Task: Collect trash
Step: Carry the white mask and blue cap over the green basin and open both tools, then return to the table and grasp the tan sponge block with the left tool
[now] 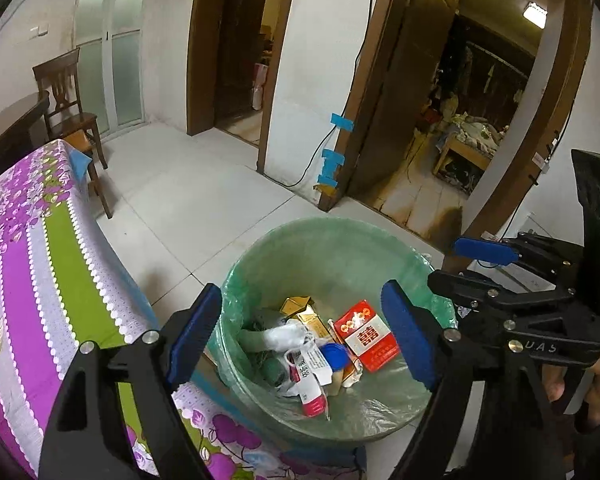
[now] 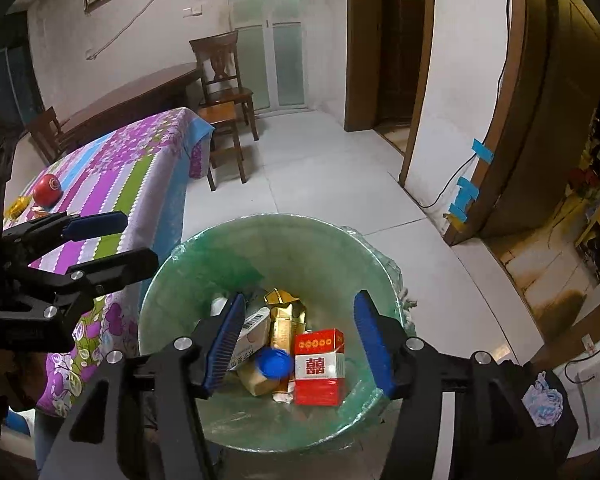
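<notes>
1. Both grippers hang over the bin (image 1: 260, 248), a round tub lined with a green bag that stands on the floor just beside the table (image 1: 40, 264) with its striped floral cloth.
2. The left gripper (image 1: 304, 336) has its blue pads spread wide with nothing between them; the right gripper (image 2: 300, 344) is likewise spread and empty.
3. The trash lies in the bottom of the bin: a red carton (image 2: 319, 366), a gold wrapper (image 2: 286, 312), a blue cap (image 2: 275, 362) and a white tube (image 1: 311, 376) among crumpled paper.
4. I judge the step in hand to be the drop into the bin, with both claws emptied (nothing dangles from either).
5. The next move calls for lifting clear and turning to the table, where a red ball (image 2: 47, 189) and a small yellow thing (image 2: 18, 205) lie (whether they count as trash I cannot tell).
</notes>
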Action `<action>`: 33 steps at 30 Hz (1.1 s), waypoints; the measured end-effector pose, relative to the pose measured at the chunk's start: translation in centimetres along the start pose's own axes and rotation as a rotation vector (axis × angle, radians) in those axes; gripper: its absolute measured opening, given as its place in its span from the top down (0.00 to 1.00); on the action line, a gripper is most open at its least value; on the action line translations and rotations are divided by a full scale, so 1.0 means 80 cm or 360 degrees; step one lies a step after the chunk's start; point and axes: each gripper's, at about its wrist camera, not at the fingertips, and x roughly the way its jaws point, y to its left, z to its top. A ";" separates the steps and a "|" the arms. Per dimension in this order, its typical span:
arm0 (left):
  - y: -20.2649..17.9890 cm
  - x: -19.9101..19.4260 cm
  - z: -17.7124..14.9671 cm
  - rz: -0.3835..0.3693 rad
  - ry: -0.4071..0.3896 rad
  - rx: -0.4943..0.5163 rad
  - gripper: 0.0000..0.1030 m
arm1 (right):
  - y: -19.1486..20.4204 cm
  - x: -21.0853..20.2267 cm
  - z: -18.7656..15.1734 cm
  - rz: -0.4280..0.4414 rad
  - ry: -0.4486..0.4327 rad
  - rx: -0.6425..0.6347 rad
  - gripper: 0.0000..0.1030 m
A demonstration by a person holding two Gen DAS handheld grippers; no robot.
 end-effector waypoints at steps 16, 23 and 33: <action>0.027 -0.049 -0.021 0.0040 -0.0022 0.0059 0.24 | 0.041 -0.030 -0.032 0.0125 -0.0163 -0.0044 0.20; 0.090 -0.117 -0.067 0.0136 -0.0024 0.0062 0.20 | 0.101 -0.048 -0.053 0.0310 -0.0249 -0.0122 0.17; 0.309 -0.279 -0.171 0.0690 -0.0186 -0.0584 0.12 | 0.200 -0.022 -0.056 0.0543 -0.0217 -0.0280 0.15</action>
